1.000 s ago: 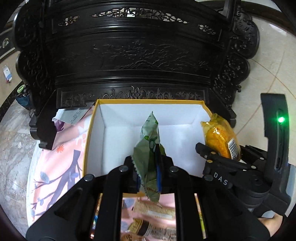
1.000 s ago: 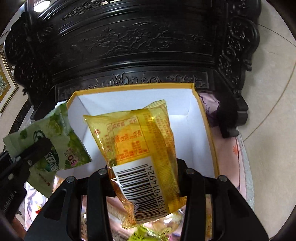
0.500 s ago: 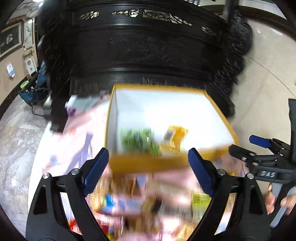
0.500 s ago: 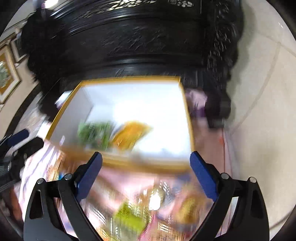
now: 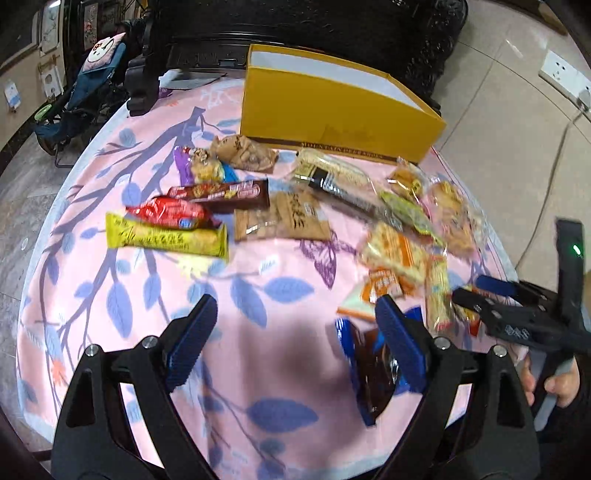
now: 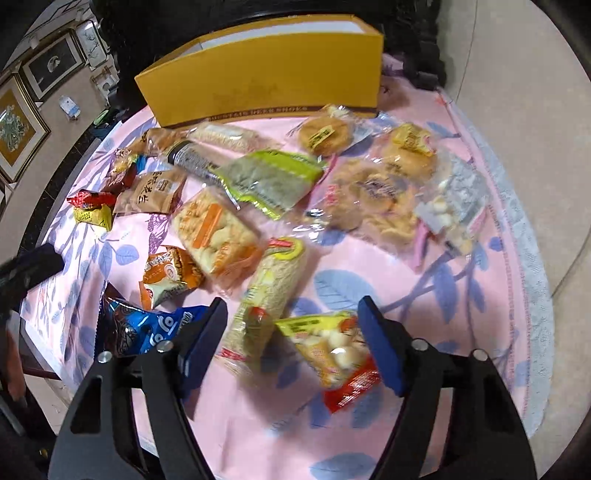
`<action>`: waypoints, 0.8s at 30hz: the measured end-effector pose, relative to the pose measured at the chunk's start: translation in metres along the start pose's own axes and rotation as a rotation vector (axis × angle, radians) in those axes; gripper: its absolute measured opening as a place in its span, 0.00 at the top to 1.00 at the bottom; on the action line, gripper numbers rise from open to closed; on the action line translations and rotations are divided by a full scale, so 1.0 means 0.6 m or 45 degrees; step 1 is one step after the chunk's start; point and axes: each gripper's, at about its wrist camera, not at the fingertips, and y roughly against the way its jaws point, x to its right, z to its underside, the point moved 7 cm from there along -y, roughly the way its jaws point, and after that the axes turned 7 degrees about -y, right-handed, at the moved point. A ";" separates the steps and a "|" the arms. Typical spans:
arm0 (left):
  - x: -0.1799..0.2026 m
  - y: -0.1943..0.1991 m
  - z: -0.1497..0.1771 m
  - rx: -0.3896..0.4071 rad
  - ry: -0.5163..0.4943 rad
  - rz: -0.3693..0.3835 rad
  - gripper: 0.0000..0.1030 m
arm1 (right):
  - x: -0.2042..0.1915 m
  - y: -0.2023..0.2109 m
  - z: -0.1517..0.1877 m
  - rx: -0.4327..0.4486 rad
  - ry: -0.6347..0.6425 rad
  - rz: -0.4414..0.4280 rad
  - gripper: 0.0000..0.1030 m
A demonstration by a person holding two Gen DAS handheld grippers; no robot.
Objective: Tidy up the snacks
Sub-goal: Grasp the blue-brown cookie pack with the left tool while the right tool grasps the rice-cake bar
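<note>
A yellow box (image 5: 340, 122) stands at the far side of the pink cloth; it also shows in the right wrist view (image 6: 266, 81). Its inside is hidden from here. Several wrapped snacks lie loose in front of it. My left gripper (image 5: 295, 336) is open and empty above bare cloth, a blue and brown packet (image 5: 369, 369) by its right finger. My right gripper (image 6: 291, 332) is open and empty over a long noodle pack (image 6: 269, 295) and a yellow and red bag (image 6: 332, 354). The right gripper also shows in the left wrist view (image 5: 480, 291).
A yellow bar (image 5: 166, 240), red pack (image 5: 170, 214) and brown bar (image 5: 229, 192) lie at left. A green pack (image 6: 269, 177) and round cakes (image 6: 325, 134) lie near the box. Dark carved furniture (image 5: 314, 29) stands behind. The table edge runs round the cloth (image 6: 517, 295).
Both grippers let go of the green and yellow packets into the box, opened, and pulled back and down over the loose snacks.
</note>
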 end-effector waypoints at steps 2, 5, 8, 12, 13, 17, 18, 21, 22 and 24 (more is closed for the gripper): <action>0.003 0.007 0.010 0.001 -0.008 -0.003 0.14 | -0.007 -0.024 -0.003 -0.024 0.020 0.051 0.31; 0.017 0.013 0.034 -0.029 -0.037 0.009 0.14 | -0.008 -0.042 0.007 -0.073 0.016 0.034 0.41; 0.035 0.010 0.054 -0.072 -0.081 0.033 0.14 | -0.025 -0.053 0.006 -0.041 0.102 0.091 0.58; 0.064 0.001 0.072 -0.131 -0.122 0.068 0.14 | -0.020 -0.053 0.003 -0.037 0.066 0.051 0.69; 0.072 -0.001 0.075 -0.142 -0.131 0.078 0.14 | -0.018 -0.047 0.002 -0.021 0.064 0.045 0.70; 0.097 -0.016 0.084 -0.182 -0.119 0.115 0.13 | -0.011 -0.004 0.006 0.066 0.057 -0.002 0.71; 0.102 -0.021 0.085 -0.190 -0.108 0.123 0.13 | -0.010 0.003 0.008 0.081 0.059 -0.014 0.71; 0.126 -0.045 0.086 -0.220 -0.067 0.155 0.12 | 0.002 0.014 0.014 0.087 0.056 -0.049 0.71; 0.134 -0.053 0.087 -0.232 -0.061 0.163 0.12 | 0.006 0.017 0.016 0.085 0.051 -0.059 0.71; 0.151 -0.072 0.091 -0.263 -0.058 0.164 0.12 | 0.014 0.022 0.019 0.091 0.041 -0.073 0.71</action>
